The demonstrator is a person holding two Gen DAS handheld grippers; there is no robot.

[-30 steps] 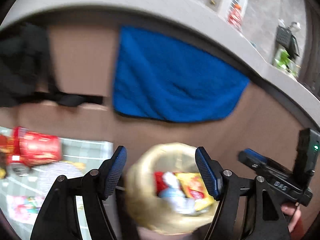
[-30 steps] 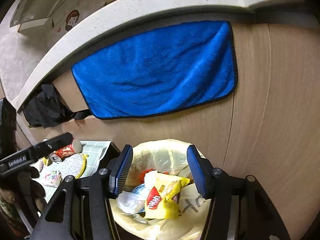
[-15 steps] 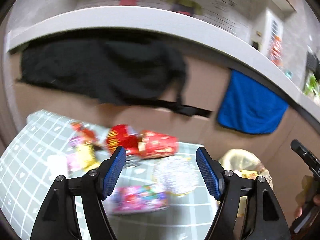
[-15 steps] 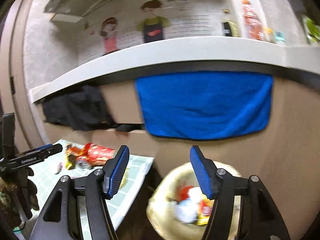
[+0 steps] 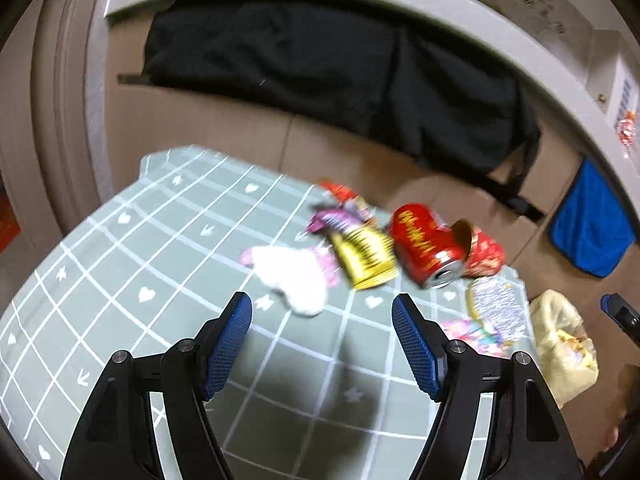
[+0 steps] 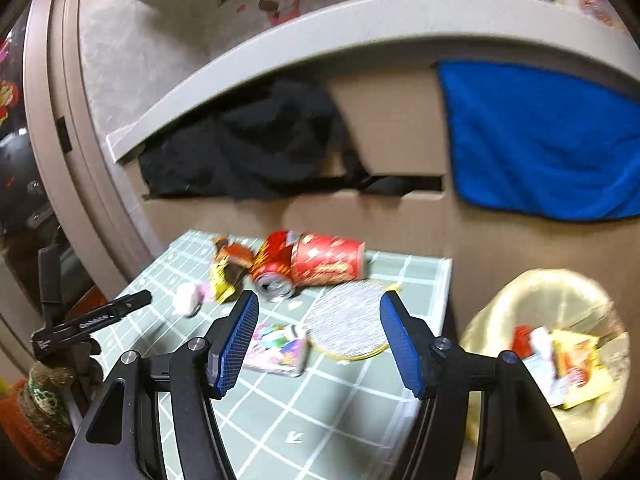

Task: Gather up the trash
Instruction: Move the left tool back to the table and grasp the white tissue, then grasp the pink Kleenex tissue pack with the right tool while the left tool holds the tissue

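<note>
Litter lies on a green checked tablecloth (image 5: 168, 264): a white tissue (image 5: 292, 276), a yellow wrapper (image 5: 364, 256), a dented red can (image 5: 428, 248), a red paper cup (image 5: 484, 252), a silver foil lid (image 5: 496, 304) and a colourful packet (image 5: 472, 330). My left gripper (image 5: 322, 344) hangs open and empty over the cloth, short of the tissue. My right gripper (image 6: 318, 344) is open too, empty, with the foil lid (image 6: 344, 320) and colourful packet (image 6: 276, 346) showing between its fingers. The bin with a yellow bag (image 6: 552, 344) holds several wrappers, at the right beside the table.
A wooden counter front rises behind the table, with a black cloth (image 5: 340, 68) and a blue towel (image 6: 540, 140) hanging from it. The table's right edge (image 6: 444, 300) drops off towards the bin. The left gripper's body (image 6: 92, 320) and a gloved hand show at the left.
Both views have swung left from the yellow-bagged bin to the littered table. The left gripper has come lower over the cloth. Both grippers stay empty.
</note>
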